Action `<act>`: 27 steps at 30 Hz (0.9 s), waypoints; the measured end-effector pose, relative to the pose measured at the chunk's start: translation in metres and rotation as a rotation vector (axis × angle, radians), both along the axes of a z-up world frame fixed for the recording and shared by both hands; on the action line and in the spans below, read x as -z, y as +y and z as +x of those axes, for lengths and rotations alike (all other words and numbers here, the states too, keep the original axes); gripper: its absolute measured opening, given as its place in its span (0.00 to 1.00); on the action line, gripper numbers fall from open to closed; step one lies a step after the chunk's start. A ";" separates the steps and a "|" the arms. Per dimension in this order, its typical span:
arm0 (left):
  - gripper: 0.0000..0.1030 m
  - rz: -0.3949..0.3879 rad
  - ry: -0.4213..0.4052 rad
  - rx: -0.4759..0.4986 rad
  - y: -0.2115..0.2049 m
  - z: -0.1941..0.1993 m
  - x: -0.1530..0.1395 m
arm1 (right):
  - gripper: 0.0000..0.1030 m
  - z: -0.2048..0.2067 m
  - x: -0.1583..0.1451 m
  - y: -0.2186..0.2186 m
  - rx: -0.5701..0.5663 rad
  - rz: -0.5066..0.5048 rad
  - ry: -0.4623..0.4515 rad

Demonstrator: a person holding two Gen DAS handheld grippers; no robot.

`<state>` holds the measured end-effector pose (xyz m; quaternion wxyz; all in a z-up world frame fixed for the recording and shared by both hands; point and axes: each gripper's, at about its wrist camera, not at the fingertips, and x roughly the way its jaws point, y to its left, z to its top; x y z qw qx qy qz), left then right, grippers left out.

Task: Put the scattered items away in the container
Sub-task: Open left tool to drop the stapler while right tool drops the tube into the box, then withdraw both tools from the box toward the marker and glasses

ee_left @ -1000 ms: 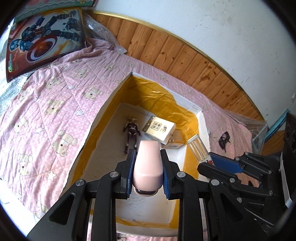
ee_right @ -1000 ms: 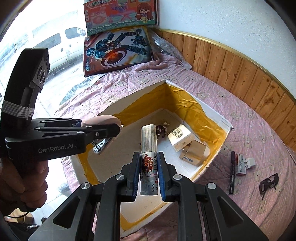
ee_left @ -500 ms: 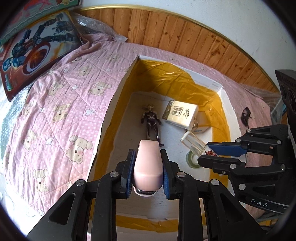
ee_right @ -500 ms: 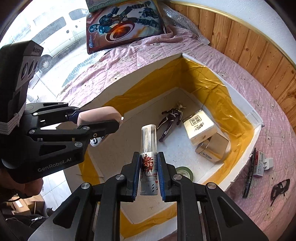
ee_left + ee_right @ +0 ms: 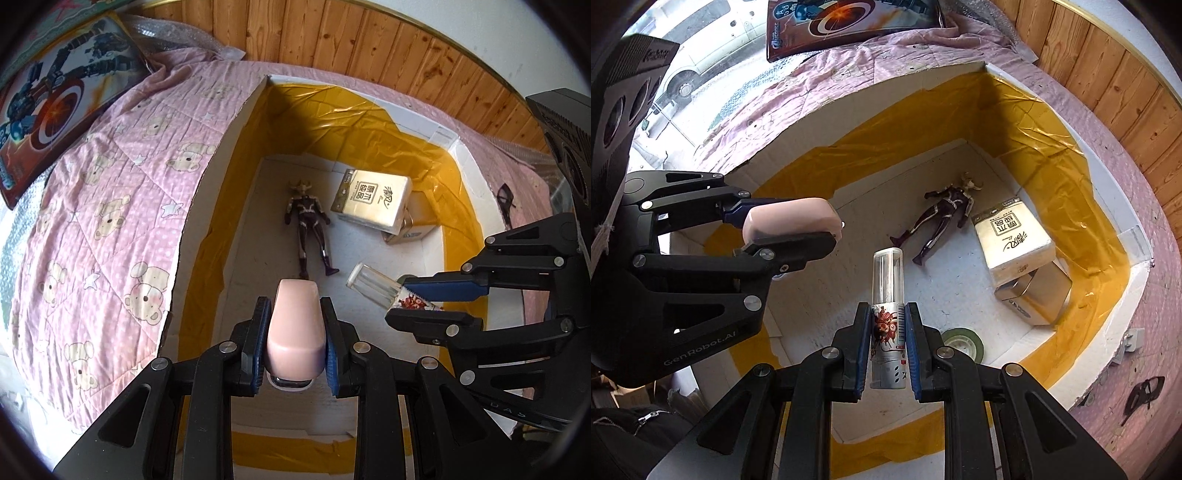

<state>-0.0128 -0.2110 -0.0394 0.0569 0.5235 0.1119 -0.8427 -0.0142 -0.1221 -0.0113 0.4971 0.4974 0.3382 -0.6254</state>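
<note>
My left gripper [image 5: 295, 314] is shut on a pale pink rounded case [image 5: 295, 332], held above the open white box with yellow-taped walls [image 5: 354, 110]. My right gripper [image 5: 887, 325] is shut on a slim silver tube with a clear cap [image 5: 888, 295], also over the box [image 5: 1052, 122]. Each gripper shows in the other's view: the right gripper [image 5: 413, 299] with the tube [image 5: 384, 288] at the right, the left gripper [image 5: 827, 229] with the pink case [image 5: 790, 218] at the left. Both point steeply down into the box.
On the box floor lie a dark action figure [image 5: 310, 229], a tissue pack [image 5: 373, 199] on a silver carton [image 5: 1034, 295], and a green tape roll [image 5: 962, 341]. The pink bear quilt [image 5: 110, 206] surrounds the box. Toy boxes [image 5: 55, 99] and dark glasses [image 5: 1145, 395] lie on the quilt.
Both grippers have come down toward the box and tipped more steeply, so its floor fills more of each view. Each still holds its item.
</note>
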 end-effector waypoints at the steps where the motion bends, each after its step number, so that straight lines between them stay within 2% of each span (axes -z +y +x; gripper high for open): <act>1: 0.25 0.003 -0.005 0.000 0.000 -0.001 0.001 | 0.19 0.000 0.000 -0.001 -0.002 0.003 -0.002; 10: 0.28 0.008 -0.052 -0.028 -0.004 -0.005 0.005 | 0.20 -0.004 0.007 -0.004 0.019 0.019 -0.061; 16: 0.30 0.029 -0.041 -0.043 -0.006 -0.004 -0.001 | 0.20 -0.005 0.001 0.002 0.042 -0.017 -0.073; 21: 0.35 0.034 0.003 -0.066 -0.007 0.001 -0.015 | 0.20 -0.008 -0.016 0.017 0.087 -0.108 -0.102; 27: 0.35 0.064 0.102 -0.090 -0.001 0.013 -0.037 | 0.21 -0.007 -0.041 0.047 0.154 -0.291 -0.120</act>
